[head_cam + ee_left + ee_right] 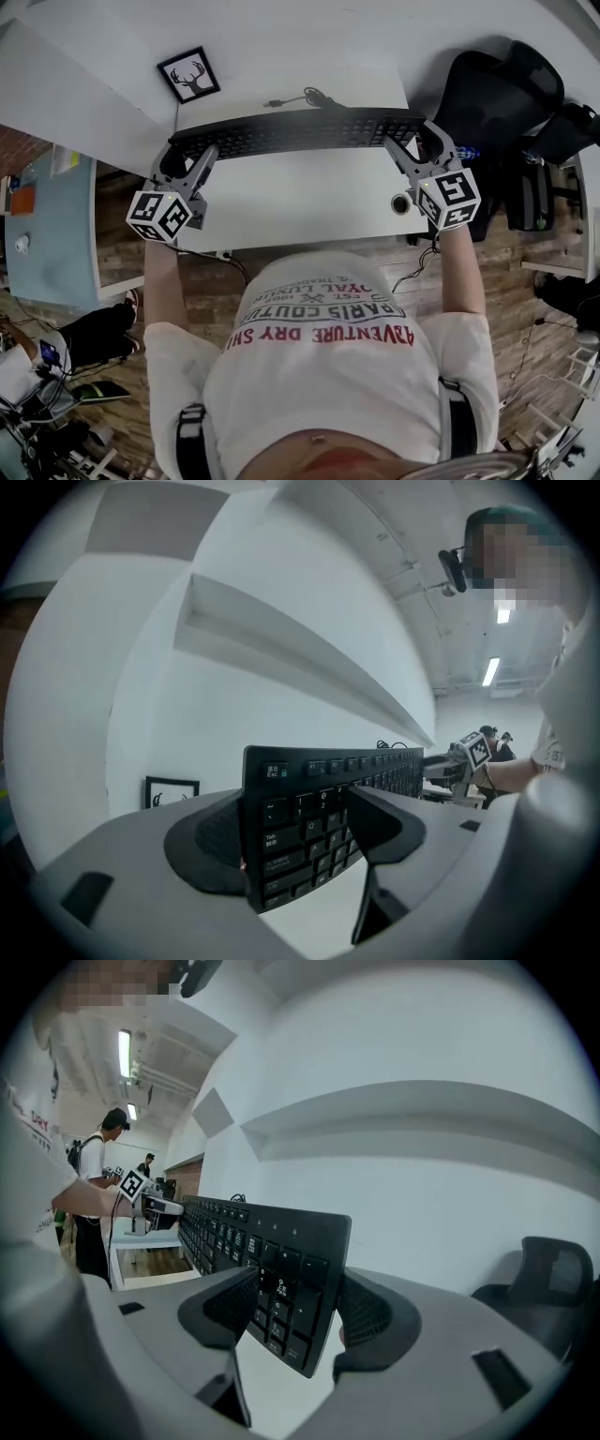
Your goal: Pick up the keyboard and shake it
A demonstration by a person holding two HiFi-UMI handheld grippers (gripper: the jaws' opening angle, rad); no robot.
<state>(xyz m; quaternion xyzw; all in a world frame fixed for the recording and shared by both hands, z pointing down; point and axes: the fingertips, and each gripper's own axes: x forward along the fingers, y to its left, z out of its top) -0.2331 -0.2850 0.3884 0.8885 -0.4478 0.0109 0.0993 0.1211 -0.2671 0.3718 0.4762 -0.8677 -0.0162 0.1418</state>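
Observation:
A black keyboard [300, 131] hangs lengthwise over the far half of the white desk [300, 202], held at both ends. My left gripper [192, 155] is shut on its left end, and in the left gripper view the pads clamp the keyboard [319, 817] on edge, keys turned toward the right pad. My right gripper [412, 145] is shut on the right end; in the right gripper view the keyboard [272, 1269] sits tilted between the two pads. Its cable [300, 97] trails behind on the desk.
A framed deer picture [188, 75] leans at the desk's back left. A round cable hole [401, 202] sits near the front right corner. A black office chair [506, 84] stands to the right of the desk. People stand far off in the room [103, 1147].

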